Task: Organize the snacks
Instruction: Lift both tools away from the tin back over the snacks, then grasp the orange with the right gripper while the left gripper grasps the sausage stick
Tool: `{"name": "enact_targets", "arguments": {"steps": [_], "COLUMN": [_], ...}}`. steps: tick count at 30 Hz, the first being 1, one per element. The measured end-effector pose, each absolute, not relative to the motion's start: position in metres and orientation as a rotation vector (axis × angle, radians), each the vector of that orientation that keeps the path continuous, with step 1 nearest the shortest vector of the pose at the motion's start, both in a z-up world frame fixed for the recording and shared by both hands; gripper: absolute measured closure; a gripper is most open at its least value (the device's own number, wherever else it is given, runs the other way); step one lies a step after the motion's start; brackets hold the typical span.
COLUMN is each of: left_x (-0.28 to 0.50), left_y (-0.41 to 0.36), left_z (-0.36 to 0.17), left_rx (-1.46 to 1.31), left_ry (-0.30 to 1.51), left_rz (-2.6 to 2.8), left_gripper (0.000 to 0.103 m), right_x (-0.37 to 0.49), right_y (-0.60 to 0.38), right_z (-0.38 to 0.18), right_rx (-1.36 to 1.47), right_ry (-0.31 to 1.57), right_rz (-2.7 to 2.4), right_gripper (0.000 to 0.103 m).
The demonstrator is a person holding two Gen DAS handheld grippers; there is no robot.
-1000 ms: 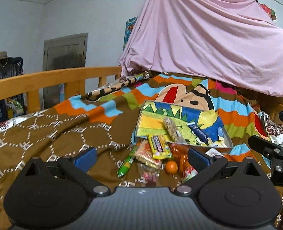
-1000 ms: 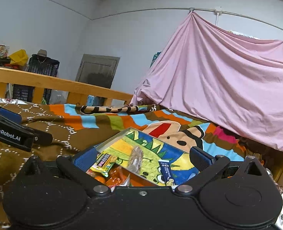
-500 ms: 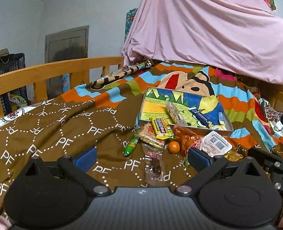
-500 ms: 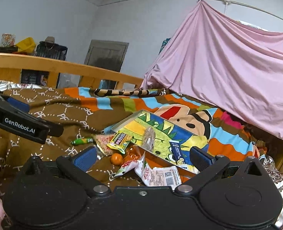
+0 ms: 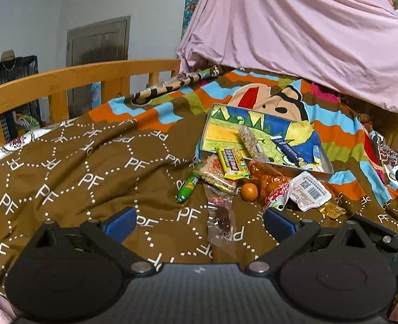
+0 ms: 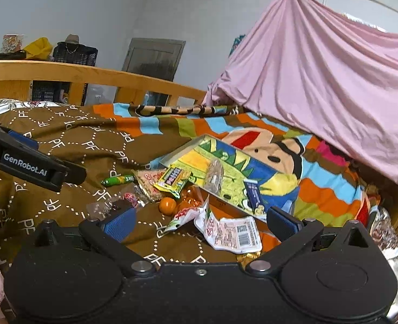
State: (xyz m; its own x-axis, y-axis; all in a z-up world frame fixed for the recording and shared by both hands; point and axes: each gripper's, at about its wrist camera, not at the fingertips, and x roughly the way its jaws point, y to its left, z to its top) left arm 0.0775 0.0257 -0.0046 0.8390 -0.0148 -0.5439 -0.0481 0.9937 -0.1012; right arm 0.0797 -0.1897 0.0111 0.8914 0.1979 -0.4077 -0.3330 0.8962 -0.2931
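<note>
One tray (image 5: 327, 162), two snacks inside, one orange (image 5: 249, 191), one green tube (image 5: 187, 189)

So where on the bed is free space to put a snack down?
The brown blanket left of the green stick, toward the wooden rail, is bare. The tray's far left part is also free. It is crowded at the tray's near edge: yellow bar, orange, white packet. Both grippers, left and right, are open.

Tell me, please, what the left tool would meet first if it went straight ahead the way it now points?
Probably the clear wrapper lying on the brown blanket, which sits midway between the open fingers of the left tool. Beyond it lies the biscuit pack. Depth is hard to judge, so the tool might touch the blanket first.
</note>
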Motion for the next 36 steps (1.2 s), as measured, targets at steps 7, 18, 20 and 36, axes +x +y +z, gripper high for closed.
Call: {"name": "enact_targets", "arguments": {"steps": [7,18,20,36], "left_x": [0.089,0.124,0.136,0.194], "left_y": [0.028,0.028,0.029,0.004], "left_z": [-0.009,-0.019,-0.022,-0.059], "left_rx": [-0.122,-0.135,-0.134,0.136], "left_ry": [0.633,0.704,0.719,0.763], "left_rz": [0.017,-0.026,-0.043,-0.230], "left_gripper": [0.000,0.000,0.000,0.004], "right_x": [0.096,0.121,0.130,0.190], "right_y": [-0.197,-0.203,-0.205,-0.182], "right_z": [0.009,0.003,0.002,-0.038], "right_rx": [-0.307,-0.315,-0.312,-0.604], "right_ry": [0.450,0.470,0.482,0.420], "right_rz": [0.264,0.274,0.278,0.403], "right_gripper": [0.001,0.001,0.001,0.001]}}
